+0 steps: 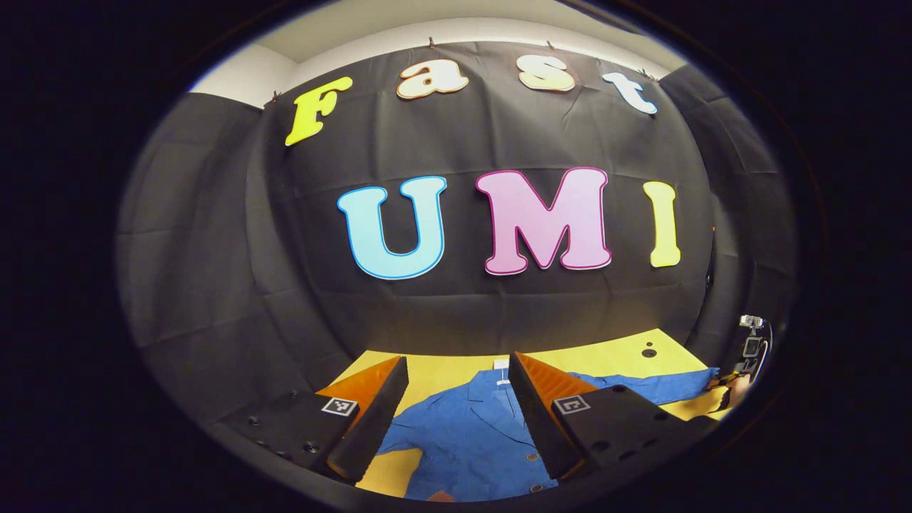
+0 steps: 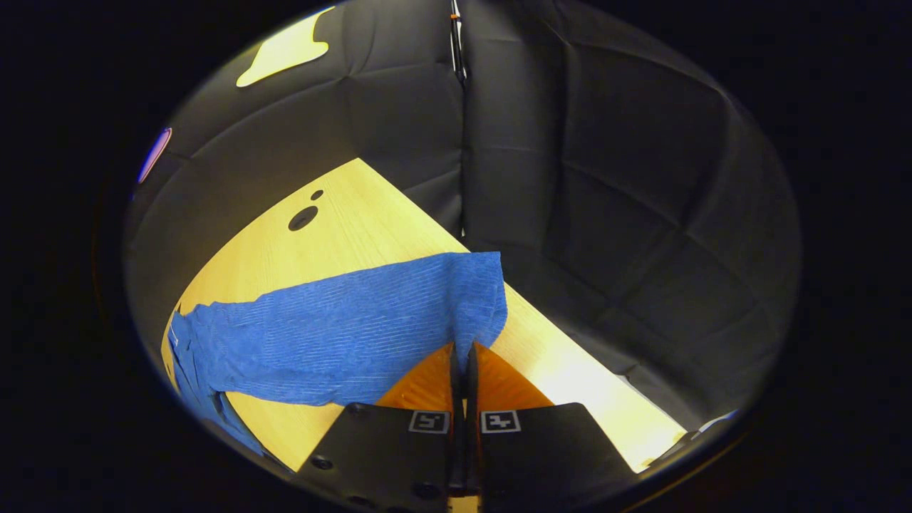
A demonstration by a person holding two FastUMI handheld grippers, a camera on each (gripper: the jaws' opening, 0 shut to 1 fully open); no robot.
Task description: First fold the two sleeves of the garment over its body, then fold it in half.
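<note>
A blue button-up garment [image 1: 470, 442] lies flat on the yellow wooden table [image 1: 613, 356], collar toward the back wall. My left gripper [image 1: 459, 365] hangs open above its chest, nothing between the fingers. One blue sleeve [image 2: 342, 328] stretches across the table toward the right edge. My right gripper [image 2: 462, 347] is shut on the cuff end of that sleeve, the cloth pinched between both fingers. In the left gripper view the sleeve [image 1: 655, 388] runs right to the other gripper [image 1: 734, 377], held by a hand at the table's right edge.
Black cloth walls close in the table at the back and right. Two dark round holes [image 2: 303, 217] sit in the tabletop near the far corner. The table's right edge [image 2: 570, 335] lies just beyond the sleeve cuff.
</note>
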